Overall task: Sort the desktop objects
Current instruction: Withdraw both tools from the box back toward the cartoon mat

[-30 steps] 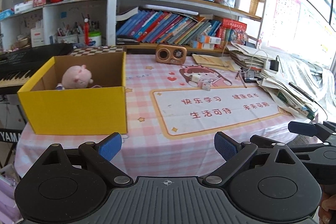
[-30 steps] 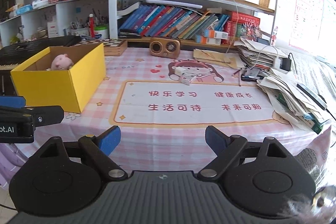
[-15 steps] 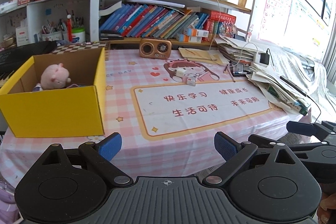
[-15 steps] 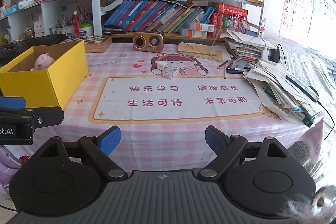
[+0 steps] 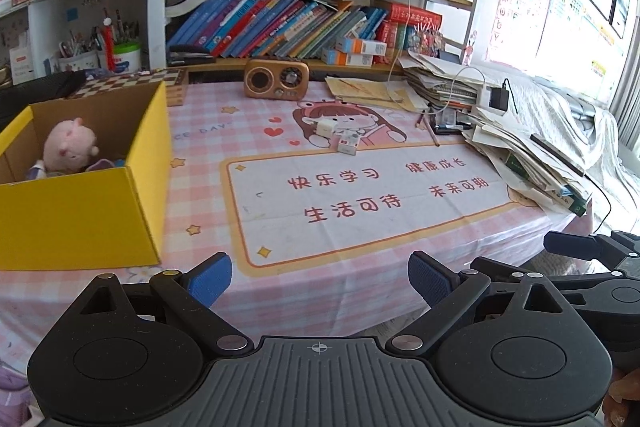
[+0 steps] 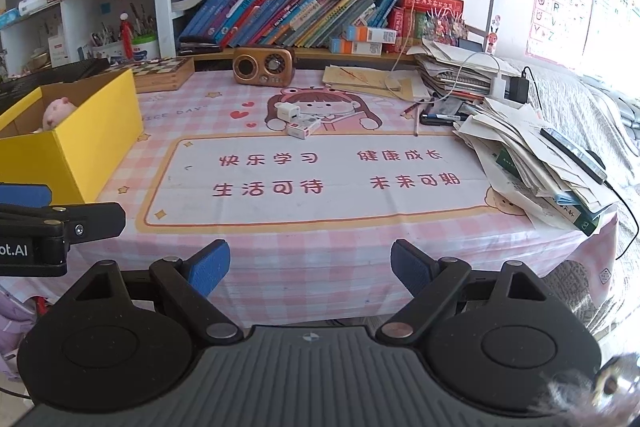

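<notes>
A yellow cardboard box (image 5: pixel 92 211) stands on the table's left, with a pink plush toy (image 5: pixel 70 147) inside; the box also shows in the right wrist view (image 6: pixel 80 147). A white charger plug (image 6: pixel 289 113) and a small white carton (image 6: pixel 303 127) lie on the pink mat near the cartoon girl; both also show in the left wrist view (image 5: pixel 326 127) (image 5: pixel 351 143). My left gripper (image 5: pixel 320 279) is open and empty at the table's near edge. My right gripper (image 6: pixel 310 269) is open and empty, to the right of the left one.
A wooden radio (image 6: pixel 264 65) stands at the back by the bookshelf. A messy pile of papers, books and cables (image 6: pixel 532 155) covers the table's right side. A pencil (image 6: pixel 417 119) and a phone (image 6: pixel 442 110) lie beside it. A chessboard box (image 6: pixel 166 71) sits behind the yellow box.
Both grippers have moved right and closer to the table; the yellow box now sits farther left in both views. The jaws stay open.
</notes>
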A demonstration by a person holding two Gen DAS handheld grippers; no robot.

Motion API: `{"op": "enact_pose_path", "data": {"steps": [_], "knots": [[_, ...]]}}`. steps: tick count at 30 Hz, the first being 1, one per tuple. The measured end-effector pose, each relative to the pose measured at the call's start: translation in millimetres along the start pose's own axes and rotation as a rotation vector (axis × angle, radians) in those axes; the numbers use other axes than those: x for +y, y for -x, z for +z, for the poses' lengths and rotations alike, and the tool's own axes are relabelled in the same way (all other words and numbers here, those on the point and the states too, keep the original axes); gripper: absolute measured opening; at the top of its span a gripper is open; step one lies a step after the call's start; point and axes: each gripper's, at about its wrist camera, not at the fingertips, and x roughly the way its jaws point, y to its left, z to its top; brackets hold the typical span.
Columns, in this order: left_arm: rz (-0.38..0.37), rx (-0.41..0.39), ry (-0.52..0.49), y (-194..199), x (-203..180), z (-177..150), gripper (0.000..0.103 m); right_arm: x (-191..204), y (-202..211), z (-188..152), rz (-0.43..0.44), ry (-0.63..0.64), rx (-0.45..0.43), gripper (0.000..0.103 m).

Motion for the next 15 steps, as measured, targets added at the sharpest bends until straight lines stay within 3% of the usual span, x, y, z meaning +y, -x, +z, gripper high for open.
{"op": "enact_pose_path", "data": {"steps": [7, 15], "knots": [[0.006, 0.019, 0.007, -26.7, -12.1, 12.8, 0.097, -20.4, -23.1, 8.8, 0.014, -0.003, 0.028, 0.087], [0.062, 0.029, 0.050, -59.7, -19.5, 36.0, 0.097, -44.6, -61.1, 30.4, 0.077, 0.018, 0.054, 0.087]]}}
